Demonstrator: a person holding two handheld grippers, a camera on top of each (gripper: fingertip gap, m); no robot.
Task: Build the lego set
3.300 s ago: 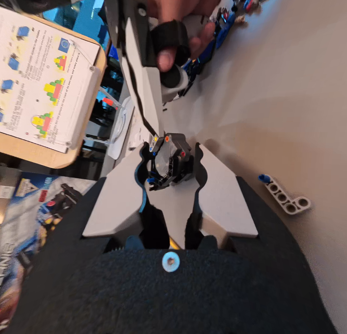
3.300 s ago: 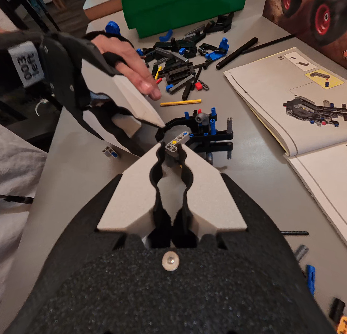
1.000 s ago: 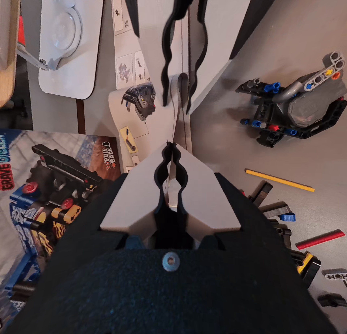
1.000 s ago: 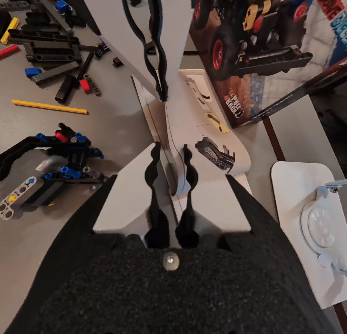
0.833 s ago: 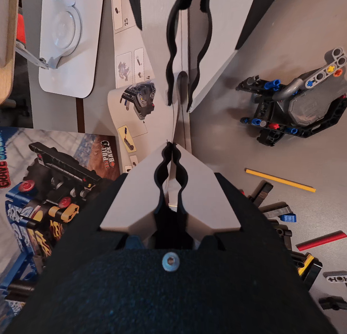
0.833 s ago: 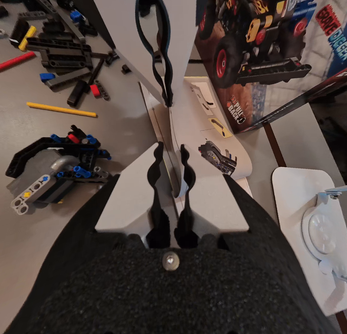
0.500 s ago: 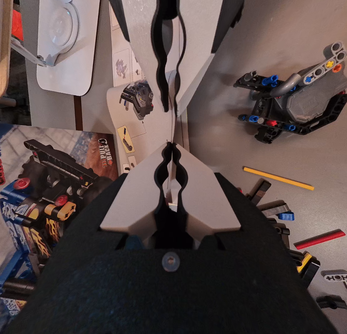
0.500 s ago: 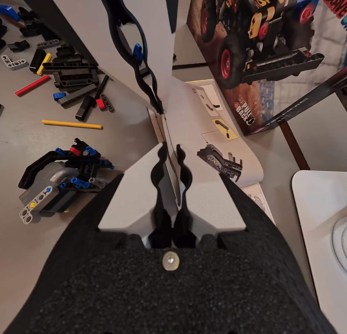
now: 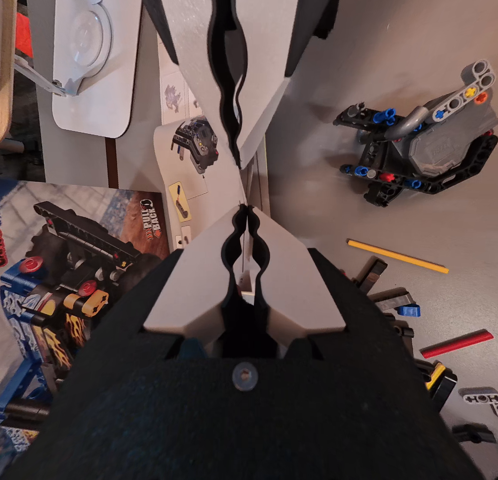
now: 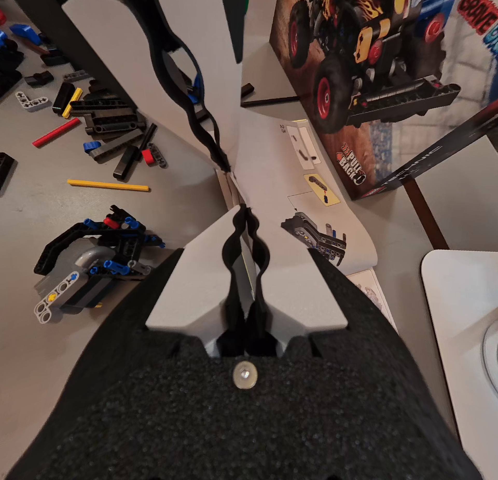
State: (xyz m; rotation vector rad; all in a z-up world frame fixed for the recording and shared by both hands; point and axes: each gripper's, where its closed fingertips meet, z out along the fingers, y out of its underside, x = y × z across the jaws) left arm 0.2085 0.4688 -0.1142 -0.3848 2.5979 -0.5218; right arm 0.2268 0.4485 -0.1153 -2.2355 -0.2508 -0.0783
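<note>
Both grippers pinch a raised page of the open instruction booklet [image 9: 188, 186] from opposite sides. My left gripper [image 9: 244, 208] is shut on the page's edge. My right gripper [image 10: 245, 209] is shut on the same page [image 10: 269, 170] and faces the left one, their tips close together. In the left wrist view the right gripper [image 9: 237, 162] reaches in from the top. In the right wrist view the left gripper [image 10: 223, 166] does the same. The part-built black and grey lego assembly [image 9: 420, 148] lies alone on the grey table, also seen in the right wrist view [image 10: 94, 256].
The set's box [image 10: 377, 76] stands beyond the booklet. A yellow axle [image 10: 107, 185], a red axle [image 10: 56, 132] and a pile of loose black beams [image 10: 113, 121] lie near the assembly. A white pad [image 9: 89, 49] with a clear dome sits past the booklet. The grippers are tip to tip, or close to it. The left tips stand about 12 cm off the yellow axle [image 10: 107, 185]. Seen from the left wrist view [image 9: 396, 256] as well.
Both grippers have let go of the assembly, which now rests on the table. The left one stays shut on the page. The right gripper's jaws, open around the page a second ago, have closed on it.
</note>
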